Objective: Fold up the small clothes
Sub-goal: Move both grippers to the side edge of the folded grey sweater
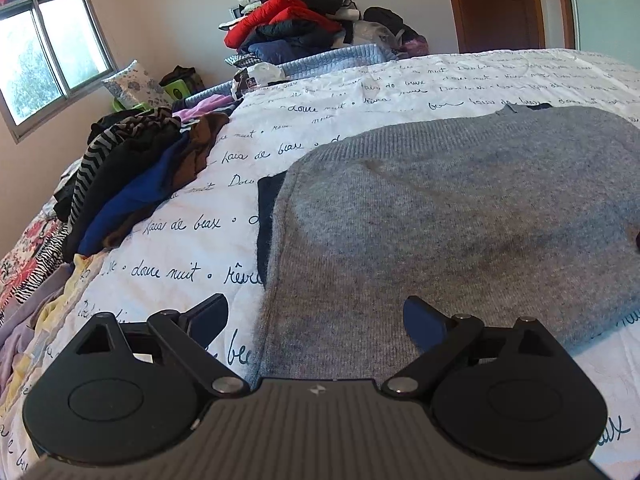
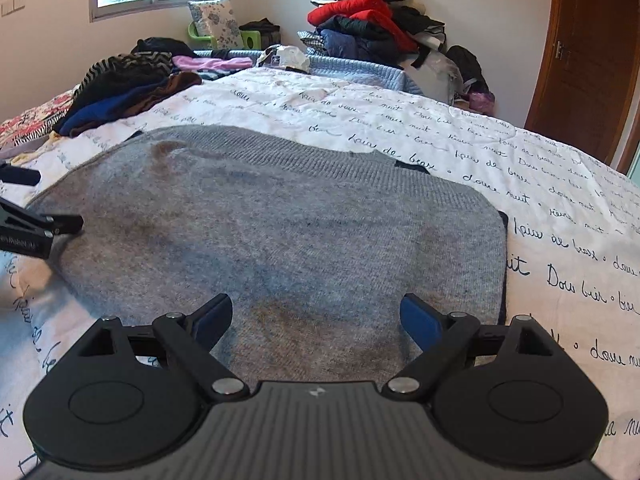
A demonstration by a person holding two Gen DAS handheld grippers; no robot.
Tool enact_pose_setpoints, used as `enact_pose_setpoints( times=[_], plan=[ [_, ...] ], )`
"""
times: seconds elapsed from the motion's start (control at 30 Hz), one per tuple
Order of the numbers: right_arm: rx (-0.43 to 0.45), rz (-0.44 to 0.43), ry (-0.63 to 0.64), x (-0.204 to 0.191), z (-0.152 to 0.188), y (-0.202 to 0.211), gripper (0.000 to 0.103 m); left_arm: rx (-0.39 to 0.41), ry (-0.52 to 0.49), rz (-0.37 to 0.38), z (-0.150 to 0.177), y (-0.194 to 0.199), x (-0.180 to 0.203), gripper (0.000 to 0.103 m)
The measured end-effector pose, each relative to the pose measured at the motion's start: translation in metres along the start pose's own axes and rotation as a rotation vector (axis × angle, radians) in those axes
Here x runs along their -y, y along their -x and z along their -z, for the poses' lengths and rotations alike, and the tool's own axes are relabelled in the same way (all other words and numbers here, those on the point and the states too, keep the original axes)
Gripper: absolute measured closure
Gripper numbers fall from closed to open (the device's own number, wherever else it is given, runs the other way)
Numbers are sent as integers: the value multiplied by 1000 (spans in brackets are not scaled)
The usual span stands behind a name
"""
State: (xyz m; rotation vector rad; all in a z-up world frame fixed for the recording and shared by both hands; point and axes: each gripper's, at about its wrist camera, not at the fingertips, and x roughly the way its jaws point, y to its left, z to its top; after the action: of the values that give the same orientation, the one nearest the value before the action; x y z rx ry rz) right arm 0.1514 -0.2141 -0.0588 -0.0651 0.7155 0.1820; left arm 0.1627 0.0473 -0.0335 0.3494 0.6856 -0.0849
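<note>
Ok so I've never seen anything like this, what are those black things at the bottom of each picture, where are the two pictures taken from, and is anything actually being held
Those black parts are two hand-held grippers, one in each of a person's hands; no robot arm is involved. Each carries a wide-angle camera looking forward along its two fingers, so one picture comes from the left gripper and the other from the right gripper. Both look down at a bed covered by a white quilt printed with handwriting. A grey knitted sweater lies flat on it, with a dark garment edge showing underneath. An unfolded pile of clothes sits to the left, and a bigger heap is against the far wall. Nothing is held: both grippers stand wide open just over the sweater's near edge.
</note>
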Motion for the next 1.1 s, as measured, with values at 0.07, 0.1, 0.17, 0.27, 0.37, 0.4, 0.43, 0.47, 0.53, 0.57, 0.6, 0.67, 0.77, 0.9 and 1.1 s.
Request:
enact_pose_setpoints(
  times=[0.07,0.1,0.17,0.27,0.37,0.4,0.43,0.47,0.53,0.57,0.6,0.67,0.77,0.9,1.1],
  plan=[
    [-27,18,23,-4,4,-6,11,-5,27,16,-3,0,-9,10],
    [-16,33,28,-6,6,-5,11,-2,39,17,-5,0,-15,10],
    [25,41,38,-12,5,3,11,3,64,13,-13,-3,-27,10],
    [84,11,43,-25,-4,16,11,2,141,29,-29,-12,-49,10],
    [123,-50,83,-47,-10,23,11,-25,223,107,-46,-31,-70,10],
    [132,-65,100,-56,-11,24,11,-35,237,130,-50,-37,-74,10],
    [140,-76,117,-63,-12,25,11,-51,246,149,-55,-43,-77,10],
    [148,-91,138,-73,-11,25,11,-60,253,152,-59,-48,-79,10],
    [158,-112,176,-88,-11,25,11,-62,258,158,-64,-56,-81,10],
    [161,-118,195,-95,-10,24,11,-63,259,153,-66,-59,-81,10],
    [163,-122,210,-102,-9,24,11,-63,259,146,-68,-61,-81,10],
    [160,-130,234,-113,-8,22,11,-61,261,137,-72,-64,-79,10],
    [152,-152,243,-123,-6,20,11,-71,266,106,-75,-69,-75,10],
    [147,-155,247,-134,-6,17,11,-80,249,89,-76,-73,-69,10],
    [167,-142,287,-146,-5,18,11,-76,210,48,-78,-74,-61,10]
  ],
)
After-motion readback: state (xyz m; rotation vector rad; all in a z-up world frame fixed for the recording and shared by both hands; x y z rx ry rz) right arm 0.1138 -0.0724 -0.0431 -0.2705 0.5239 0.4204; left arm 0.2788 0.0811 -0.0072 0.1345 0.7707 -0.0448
